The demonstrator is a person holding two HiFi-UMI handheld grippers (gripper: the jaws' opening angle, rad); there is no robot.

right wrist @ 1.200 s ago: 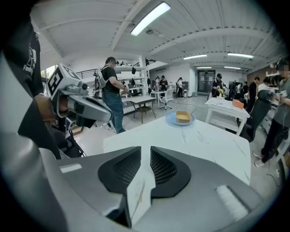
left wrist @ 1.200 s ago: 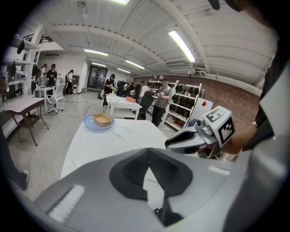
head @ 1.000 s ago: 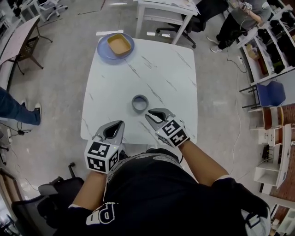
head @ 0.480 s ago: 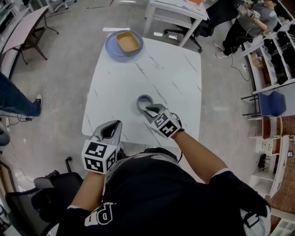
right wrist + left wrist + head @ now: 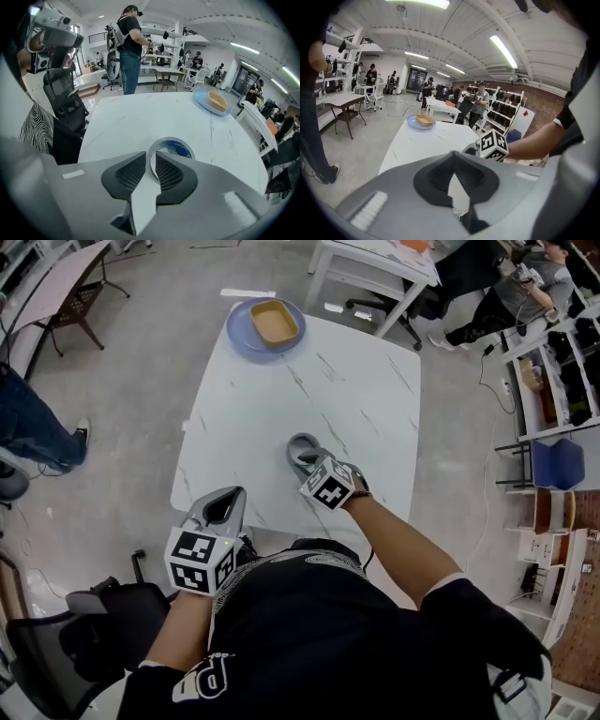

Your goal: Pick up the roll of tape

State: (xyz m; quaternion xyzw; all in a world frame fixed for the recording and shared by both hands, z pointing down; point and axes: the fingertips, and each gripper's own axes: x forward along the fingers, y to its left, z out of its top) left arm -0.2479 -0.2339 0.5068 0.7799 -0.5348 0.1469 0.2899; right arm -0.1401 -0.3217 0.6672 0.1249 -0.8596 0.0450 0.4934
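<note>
Right gripper (image 5: 306,458) jaws narrow, closed on the near wall of the tape (image 5: 298,442) on the desk (image 5: 272,399). Left gripper (image 5: 228,506) jaws together, empty.

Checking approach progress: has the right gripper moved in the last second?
Yes. The right gripper moved forward over the table, from its near edge to the roll of tape, whose near wall now sits between its jaws.

roll of tape (image 5: 302,448) lies on the table (image 5: 253,427), bowl (image 5: 275,322) on plate (image 5: 242,336) behind.
</note>
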